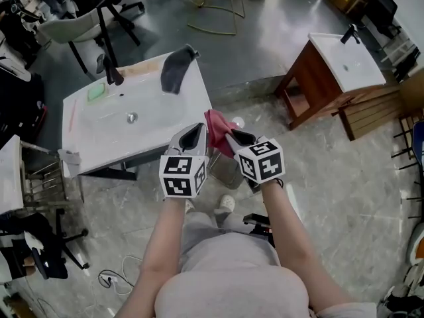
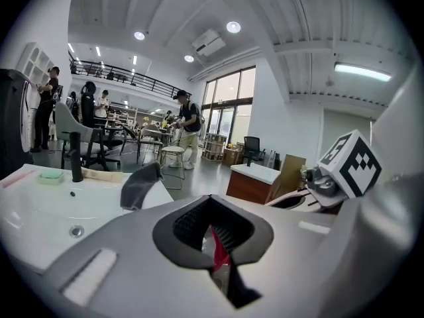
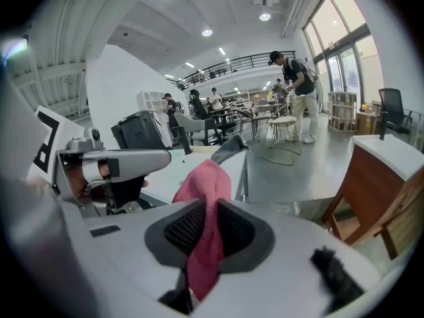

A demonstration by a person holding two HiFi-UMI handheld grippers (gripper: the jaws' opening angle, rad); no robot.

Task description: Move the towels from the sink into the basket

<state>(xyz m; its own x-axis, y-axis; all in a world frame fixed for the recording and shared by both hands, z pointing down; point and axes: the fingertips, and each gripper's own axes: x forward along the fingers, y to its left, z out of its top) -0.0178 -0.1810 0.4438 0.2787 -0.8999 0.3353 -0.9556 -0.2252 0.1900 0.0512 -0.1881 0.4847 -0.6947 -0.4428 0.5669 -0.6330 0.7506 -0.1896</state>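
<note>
A pink towel (image 1: 216,130) hangs between my two grippers, just off the right edge of the white sink (image 1: 99,134). My left gripper (image 1: 199,133) is shut, and a sliver of the pink towel (image 2: 218,256) shows between its pads. My right gripper (image 1: 233,138) is shut on a thick fold of the pink towel (image 3: 207,191), which bunches up above its jaws. A grey towel (image 1: 175,68) lies draped over the sink's far right corner. Below the grippers stands a wire basket (image 1: 229,172), mostly hidden by them.
A black faucet (image 1: 109,69) and a green pad (image 1: 97,91) sit at the sink's back edge. A wooden vanity with a white basin (image 1: 338,68) stands to the right. A wire rack (image 1: 46,177) stands left of the sink. Chairs and people fill the background.
</note>
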